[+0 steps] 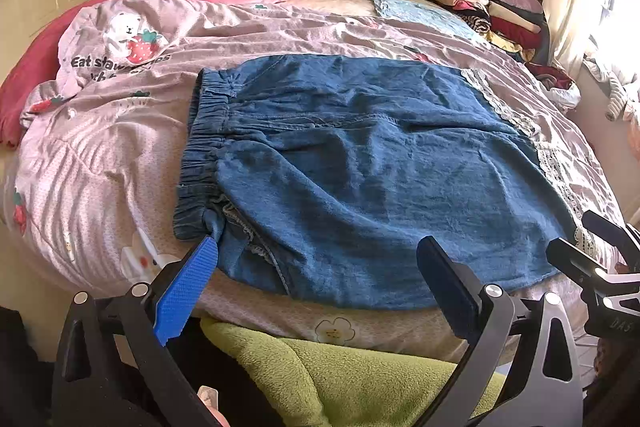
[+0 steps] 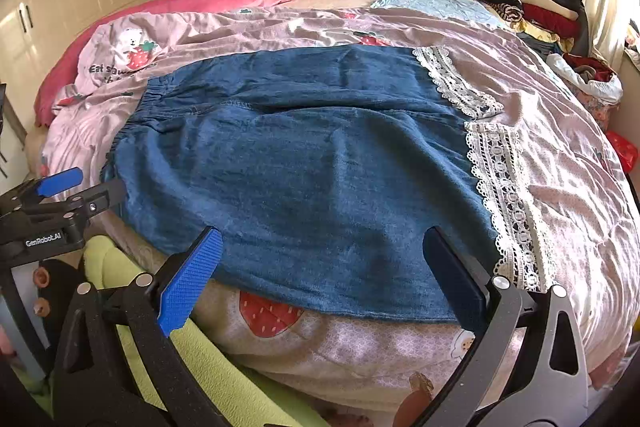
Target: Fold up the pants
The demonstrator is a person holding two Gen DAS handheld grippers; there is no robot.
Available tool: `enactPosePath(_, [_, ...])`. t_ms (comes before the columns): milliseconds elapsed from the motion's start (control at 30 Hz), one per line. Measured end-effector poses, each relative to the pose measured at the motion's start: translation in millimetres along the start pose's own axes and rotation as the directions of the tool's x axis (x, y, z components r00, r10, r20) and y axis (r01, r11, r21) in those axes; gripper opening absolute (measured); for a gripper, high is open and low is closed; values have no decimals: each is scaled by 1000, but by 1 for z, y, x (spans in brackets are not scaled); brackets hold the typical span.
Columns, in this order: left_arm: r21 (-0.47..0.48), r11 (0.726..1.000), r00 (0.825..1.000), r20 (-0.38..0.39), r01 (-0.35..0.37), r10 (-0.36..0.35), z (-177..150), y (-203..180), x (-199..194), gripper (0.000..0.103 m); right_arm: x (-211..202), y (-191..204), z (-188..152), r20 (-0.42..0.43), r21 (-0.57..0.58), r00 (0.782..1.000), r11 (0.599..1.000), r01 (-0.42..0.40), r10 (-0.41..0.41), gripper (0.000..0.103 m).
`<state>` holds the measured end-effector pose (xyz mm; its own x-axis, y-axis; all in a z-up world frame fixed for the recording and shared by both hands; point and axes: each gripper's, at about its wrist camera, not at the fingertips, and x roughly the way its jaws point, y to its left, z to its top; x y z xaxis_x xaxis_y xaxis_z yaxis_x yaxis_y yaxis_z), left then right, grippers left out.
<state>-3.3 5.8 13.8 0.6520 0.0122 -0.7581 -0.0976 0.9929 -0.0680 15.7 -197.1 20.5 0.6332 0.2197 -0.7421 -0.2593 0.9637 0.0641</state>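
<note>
Pants (image 1: 360,163) flat on bedspread (image 1: 120,147), long axis left-right, waistband left, lace hems right, both tools empty, spread wide.

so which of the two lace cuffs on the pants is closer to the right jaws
The near lace cuff, the long strip running down toward the right gripper. The other lace cuff lies farther up the bed, beyond a gap of pink bedding. Both jaws stand open, holding nothing.

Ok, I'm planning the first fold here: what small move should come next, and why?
Probably lower both grippers onto the near edge of the denim pants and close on it. The pants lie spread flat on the pink quilt, waistband to the left, lace-trimmed cuffs to the right. The left gripper and right gripper both stand open over that near edge, holding nothing.
</note>
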Motion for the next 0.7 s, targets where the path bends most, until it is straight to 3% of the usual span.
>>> enactPosePath(700, [1, 1000, 1000, 4, -3, 3, 0, 1, -1, 99, -1, 3, -1, -1, -1, 1000, 1000, 0, 0, 95])
